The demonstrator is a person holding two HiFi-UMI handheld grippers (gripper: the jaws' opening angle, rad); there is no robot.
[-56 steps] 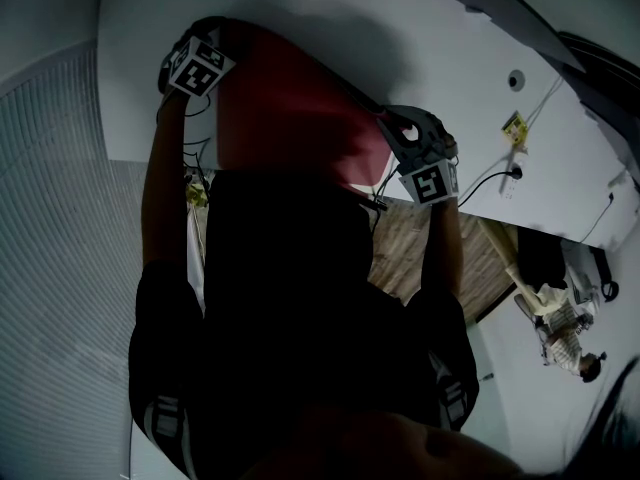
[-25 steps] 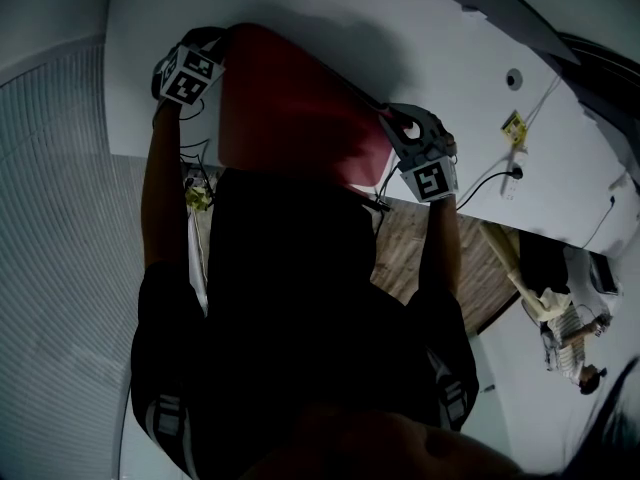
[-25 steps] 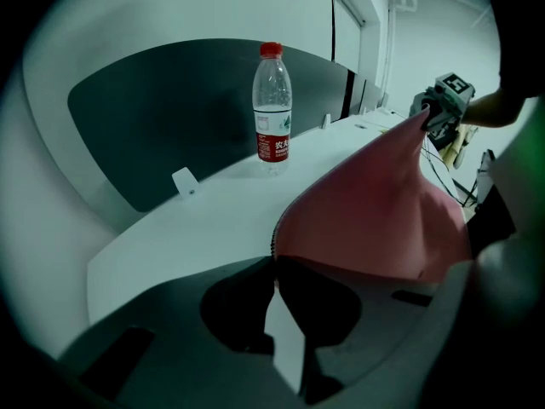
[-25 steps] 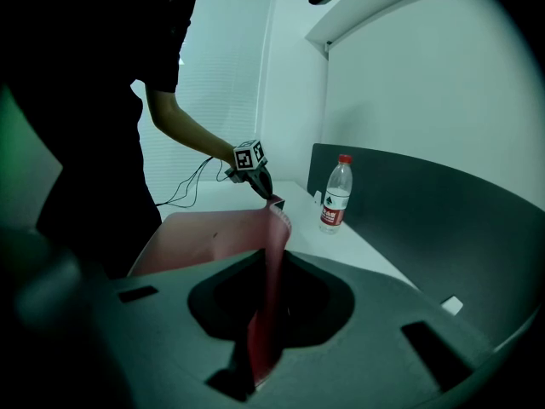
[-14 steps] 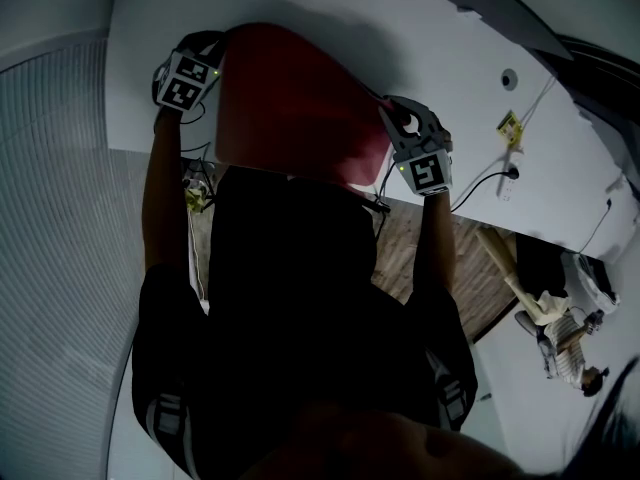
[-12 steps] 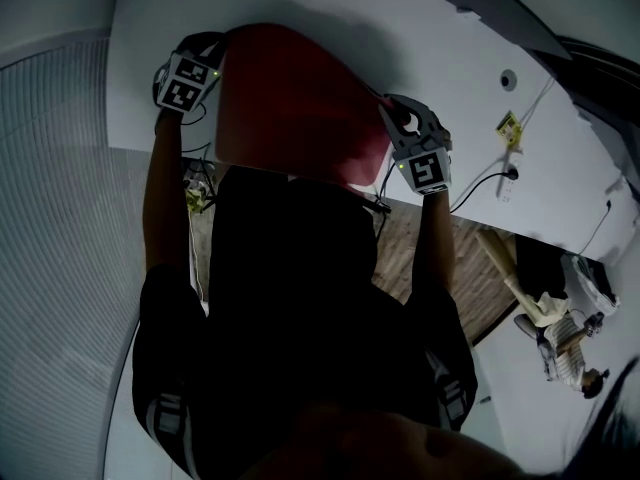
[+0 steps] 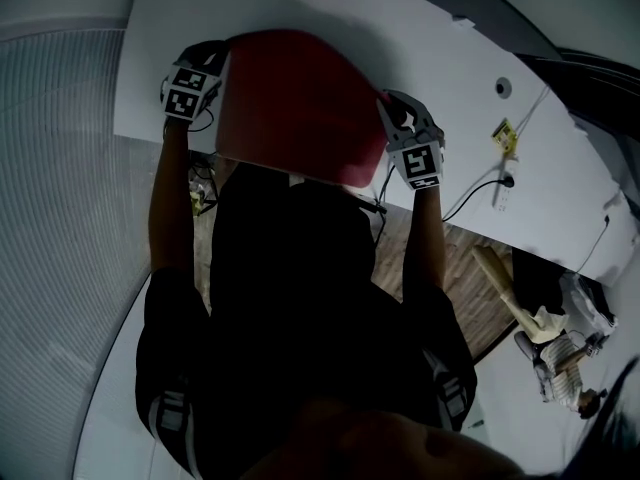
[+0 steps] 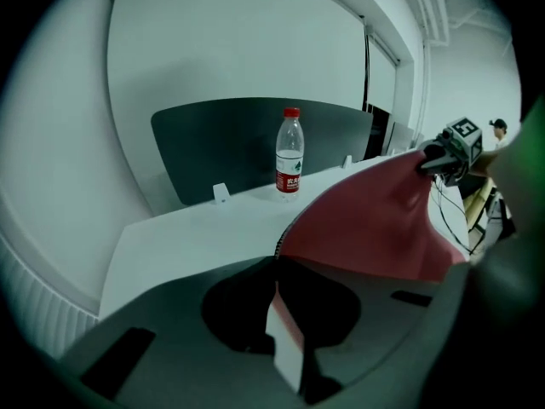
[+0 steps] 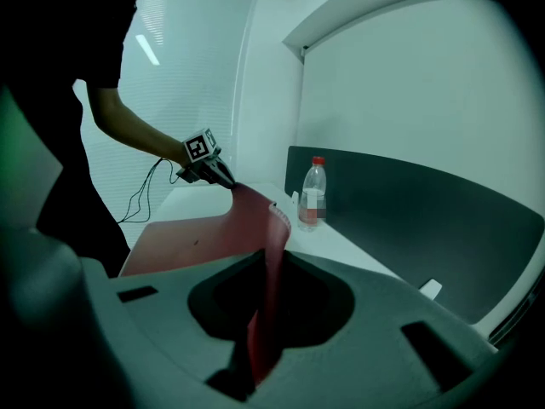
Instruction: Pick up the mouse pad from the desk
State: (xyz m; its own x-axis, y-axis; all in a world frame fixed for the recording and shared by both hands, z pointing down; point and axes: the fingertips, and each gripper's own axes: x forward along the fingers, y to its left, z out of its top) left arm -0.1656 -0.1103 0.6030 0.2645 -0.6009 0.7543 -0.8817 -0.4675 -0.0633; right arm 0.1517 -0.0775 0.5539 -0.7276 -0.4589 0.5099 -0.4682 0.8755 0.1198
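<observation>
The red mouse pad (image 7: 295, 103) hangs above the white desk (image 7: 440, 28), stretched and sagging between my two grippers. My left gripper (image 7: 220, 56) is shut on the pad's left corner, and in the left gripper view the pad's edge (image 8: 285, 335) sits pinched between the jaws. My right gripper (image 7: 386, 110) is shut on the right corner, where the pad (image 9: 264, 313) stands on edge in the jaws. Each gripper view shows the other gripper at the pad's far end: the right gripper (image 8: 436, 157) and the left gripper (image 9: 223, 177).
A water bottle (image 8: 289, 164) with a red cap stands at the desk's far side, in front of a dark partition panel (image 9: 426, 220). Cables (image 7: 480, 183) hang off the desk edge. A person (image 7: 560, 363) sits far off at lower right.
Both grippers have moved up and away from my body with the pad, the left more than the right. The pad's left side has lifted higher off the desk.
</observation>
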